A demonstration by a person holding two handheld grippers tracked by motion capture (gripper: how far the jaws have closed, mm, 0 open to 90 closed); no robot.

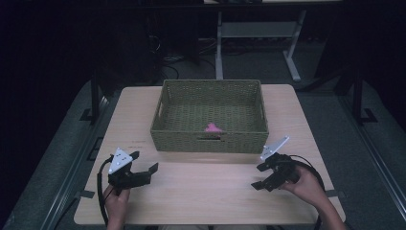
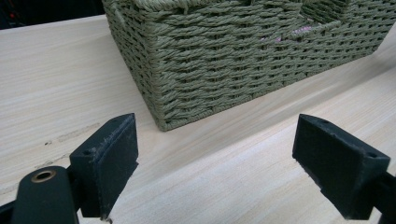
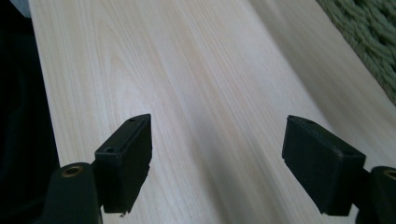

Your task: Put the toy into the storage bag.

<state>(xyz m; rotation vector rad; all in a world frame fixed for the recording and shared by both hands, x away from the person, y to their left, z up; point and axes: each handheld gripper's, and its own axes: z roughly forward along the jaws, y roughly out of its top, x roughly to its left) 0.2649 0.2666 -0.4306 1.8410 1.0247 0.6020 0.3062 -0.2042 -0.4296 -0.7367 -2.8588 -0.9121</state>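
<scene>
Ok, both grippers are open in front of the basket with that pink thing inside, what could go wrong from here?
1. The pink item lies against the woven basket's near wall, so a reaching gripper may bump the rim.
2. The basket looks light; a push from the left gripper close to its corner could slide it across the table.
3. The right gripper faces bare table, so it must turn first.

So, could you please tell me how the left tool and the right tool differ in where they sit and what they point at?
The left tool sits nearer the table's left edge; the right tool sits nearer its right edge. The left tool faces a corner of the woven basket; the right tool faces mostly bare tabletop, with the basket at the edge of its view. Both are open and empty.
</scene>
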